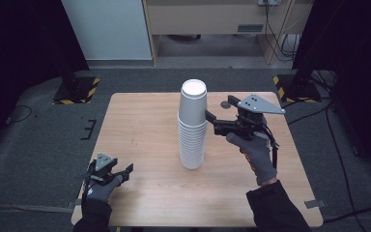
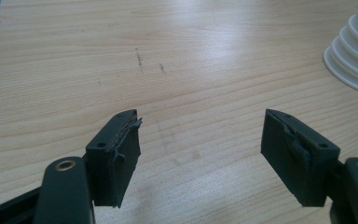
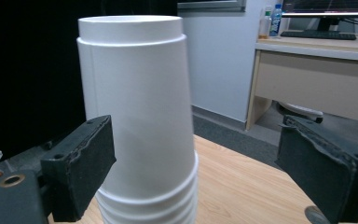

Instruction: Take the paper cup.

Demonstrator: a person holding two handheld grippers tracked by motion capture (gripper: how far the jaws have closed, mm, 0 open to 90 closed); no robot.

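Observation:
A tall stack of white paper cups [image 1: 192, 124] stands upside down near the middle of the wooden table [image 1: 140, 125]. My right gripper [image 1: 216, 111] is raised beside the upper part of the stack, on its right, open. In the right gripper view the top cup [image 3: 137, 116] stands ahead of the gripper [image 3: 196, 161], closer to the left jaw, and neither jaw touches it. My left gripper [image 1: 125, 170] rests low near the table's front left corner, open and empty. In the left gripper view its jaws [image 2: 200, 140] spread over bare wood, with the stack's bottom rims [image 2: 354, 51] at the far right.
The table stands on grey carpet. Black stands with yellow-striped bases [image 1: 77, 89] sit off the far corners. Beyond the table are a white panel and a desk [image 3: 317, 74] with a bottle and a keyboard on it.

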